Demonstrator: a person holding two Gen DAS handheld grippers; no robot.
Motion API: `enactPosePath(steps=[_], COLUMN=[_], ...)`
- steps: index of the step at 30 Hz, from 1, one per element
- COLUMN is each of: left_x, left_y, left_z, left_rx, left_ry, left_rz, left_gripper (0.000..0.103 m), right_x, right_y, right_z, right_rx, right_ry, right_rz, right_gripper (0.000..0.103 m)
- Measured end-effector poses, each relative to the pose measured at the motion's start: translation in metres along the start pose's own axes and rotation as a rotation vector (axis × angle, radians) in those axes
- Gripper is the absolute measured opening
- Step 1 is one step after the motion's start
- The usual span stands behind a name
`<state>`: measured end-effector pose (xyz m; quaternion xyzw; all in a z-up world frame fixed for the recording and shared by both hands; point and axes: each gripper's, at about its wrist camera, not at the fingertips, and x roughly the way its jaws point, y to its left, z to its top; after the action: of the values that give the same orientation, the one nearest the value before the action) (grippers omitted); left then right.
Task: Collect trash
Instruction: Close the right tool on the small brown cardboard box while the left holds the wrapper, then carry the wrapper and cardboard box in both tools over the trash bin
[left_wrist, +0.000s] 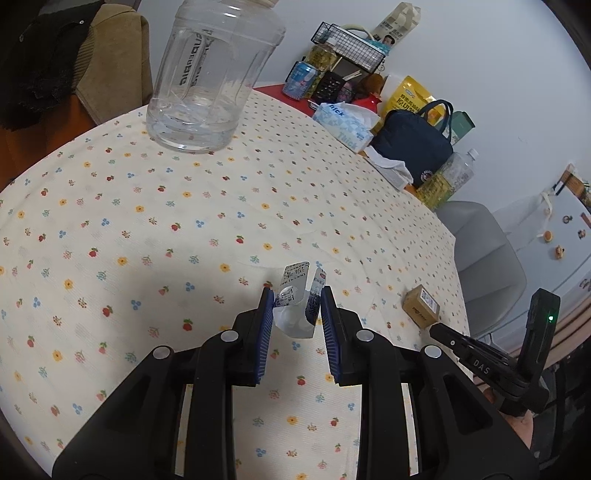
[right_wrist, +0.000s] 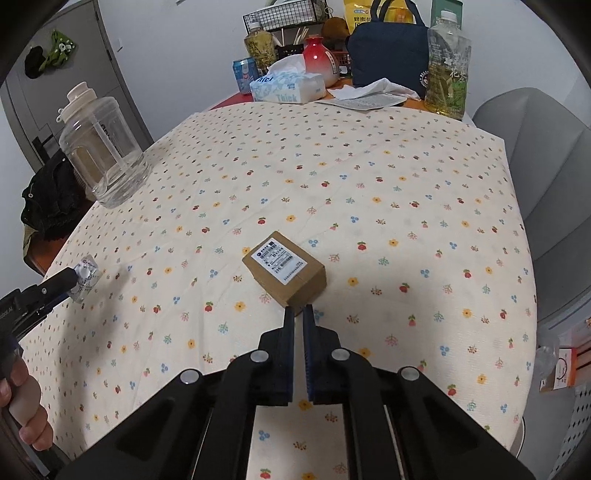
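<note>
left gripper (left_wrist: 297, 297) jaws clamp wrapper (left_wrist: 298, 305) | right gripper (right_wrist: 299, 314) jaws closed beside box (right_wrist: 285, 272)

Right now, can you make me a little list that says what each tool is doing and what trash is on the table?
left tool: shut on the crumpled wrapper, held above the tablecloth
right tool: shut, empty, just short of the cardboard box
trash left on table: cardboard box with a white label
tablecloth: cream, with small flowers
also there: clear water jug, tissue pack
</note>
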<state>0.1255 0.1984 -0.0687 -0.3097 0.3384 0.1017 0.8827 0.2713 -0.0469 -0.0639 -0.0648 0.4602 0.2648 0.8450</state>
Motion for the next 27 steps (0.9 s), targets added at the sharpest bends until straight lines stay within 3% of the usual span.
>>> enactPosePath(steps=[3,4,5,6,10,14,18,19,20,27], left_x=[0.000,0.001,0.001,0.001,0.000,-0.003,-0.007,-0.008,-0.008,-0.010], left_y=[-0.004,-0.004,-0.005,-0.005,0.000,0.009,0.016,0.018,0.019,0.013], left_z=[-0.001,-0.001,-0.001,-0.001,0.002,0.004,0.006,0.006,0.006,0.005], left_rx=[0.005,0.006,0.006,0.006,-0.002,-0.018,-0.028,-0.031,-0.032,-0.022], left_ry=[0.001,0.001,0.000,-0.002,-0.012,-0.017,-0.022,-0.023,-0.024,-0.025], left_rz=[-0.004,-0.005,-0.004,-0.001,0.011,0.026,0.038,0.040,0.041,0.021], left_gripper=[0.026,0.026,0.026,0.026,0.026,0.026,0.026,0.026,0.026,0.026], right_x=[-0.006,-0.007,-0.009,-0.013,-0.011,0.006,0.031,0.034,0.039,0.014], right_y=[-0.002,-0.003,-0.003,-0.002,0.008,0.021,0.030,0.031,0.032,0.027], right_z=[0.001,0.003,0.005,0.007,0.018,0.027,0.029,0.028,0.025,0.009], right_rx=[-0.002,-0.004,-0.004,-0.009,-0.050,-0.089,-0.129,-0.131,-0.129,-0.111], right_ry=[-0.008,-0.011,-0.023,-0.048,-0.060,-0.048,-0.013,-0.005,0.022,-0.007], right_rz=[-0.003,-0.002,-0.002,-0.006,-0.012,-0.039,-0.073,-0.073,-0.071,-0.057], right_gripper=[0.013,0.037,0.069,0.076,0.078,0.092,0.088,0.067,0.038,0.037])
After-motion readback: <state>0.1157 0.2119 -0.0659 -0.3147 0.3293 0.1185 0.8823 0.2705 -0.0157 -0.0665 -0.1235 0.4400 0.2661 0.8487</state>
